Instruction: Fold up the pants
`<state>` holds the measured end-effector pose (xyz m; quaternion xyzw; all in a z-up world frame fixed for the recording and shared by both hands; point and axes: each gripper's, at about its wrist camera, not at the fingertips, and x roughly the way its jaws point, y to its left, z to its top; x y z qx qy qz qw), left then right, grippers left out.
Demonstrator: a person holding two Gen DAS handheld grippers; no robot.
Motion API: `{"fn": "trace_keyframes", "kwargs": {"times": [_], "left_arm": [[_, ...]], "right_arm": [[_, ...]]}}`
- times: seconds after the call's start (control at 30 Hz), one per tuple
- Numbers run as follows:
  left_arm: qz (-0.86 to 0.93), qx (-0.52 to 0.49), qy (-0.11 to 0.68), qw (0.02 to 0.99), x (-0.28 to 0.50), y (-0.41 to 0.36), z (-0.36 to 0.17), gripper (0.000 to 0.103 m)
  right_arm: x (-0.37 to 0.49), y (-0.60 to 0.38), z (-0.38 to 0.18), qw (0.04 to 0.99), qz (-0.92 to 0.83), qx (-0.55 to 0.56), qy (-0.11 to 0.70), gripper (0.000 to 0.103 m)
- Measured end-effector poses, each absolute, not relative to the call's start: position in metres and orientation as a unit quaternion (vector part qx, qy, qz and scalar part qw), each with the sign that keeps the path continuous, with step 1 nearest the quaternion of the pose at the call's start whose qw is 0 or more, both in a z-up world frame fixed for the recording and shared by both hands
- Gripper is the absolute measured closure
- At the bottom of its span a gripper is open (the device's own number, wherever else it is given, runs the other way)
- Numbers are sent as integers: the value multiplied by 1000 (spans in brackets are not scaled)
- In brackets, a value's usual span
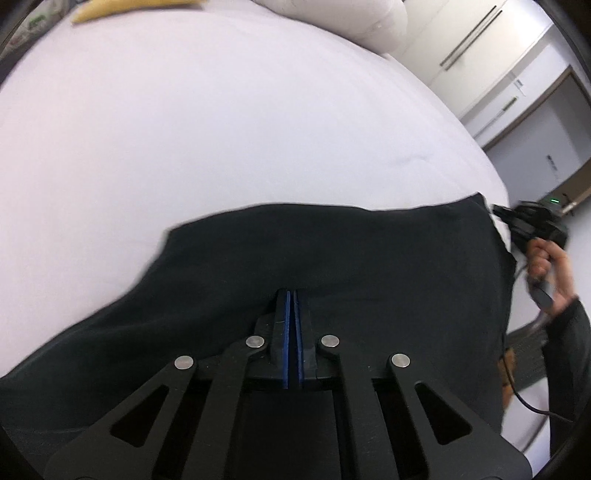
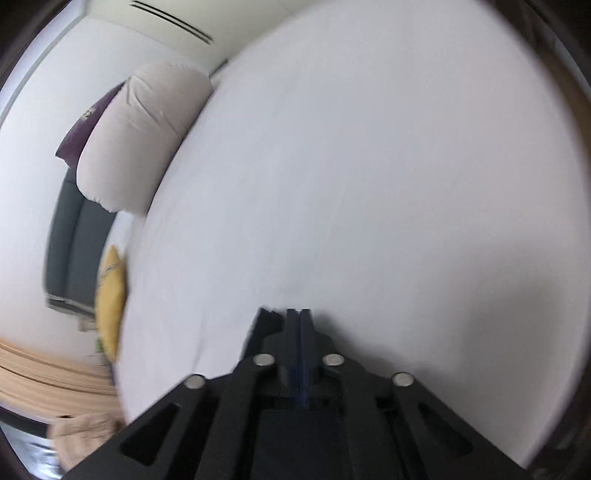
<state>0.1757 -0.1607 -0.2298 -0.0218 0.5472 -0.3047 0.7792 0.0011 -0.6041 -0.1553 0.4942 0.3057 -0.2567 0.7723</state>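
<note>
pants (image 1: 332, 258) on bed (image 1: 221, 129), pillow (image 1: 369, 26) behind

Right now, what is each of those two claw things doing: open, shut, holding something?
Left gripper: shut, fingers together over the black pants; a pinch on the fabric cannot be confirmed.
Right gripper: shut, over the white bed sheet; nothing seen held.

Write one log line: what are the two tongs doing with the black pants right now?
left tongs: shut, over black pants | right tongs: shut, gripping pants edge | pants on white bed
</note>
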Motion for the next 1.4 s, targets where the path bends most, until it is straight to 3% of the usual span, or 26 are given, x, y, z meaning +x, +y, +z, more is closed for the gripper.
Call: {"fn": "trace_keyframes", "kwargs": {"times": [0.17, 0.3, 0.37, 0.5, 0.73, 0.93, 1.27, 1.4], "left_arm": [[-360, -4, 539, 762, 140, -212, -210, 100], [-392, 15, 570, 722, 123, -260, -235, 100], [-391, -19, 579, 716, 132, -258, -243, 100], [-374, -29, 576, 726, 148, -239, -241, 100], [-296, -66, 562, 770, 173, -116, -247, 100], [-263, -163, 549, 776, 173, 5, -256, 101], [-166, -205, 489, 832, 124, 142, -231, 101], [-123, -216, 459, 853, 104, 164, -204, 101]], "right_arm": [[-12, -502, -141, 805, -69, 481, 340, 101], [-17, -418, -186, 765, 23, 517, 383, 101], [-18, -407, -215, 743, 20, 527, 413, 103], [4, -447, -229, 744, 4, 544, 388, 103], [-22, -525, -229, 756, -73, 555, 339, 103], [-52, -565, -224, 768, -120, 553, 299, 103], [-79, -590, -206, 773, -214, 542, 251, 103], [-123, -597, -180, 780, -227, 536, 231, 100]]}}
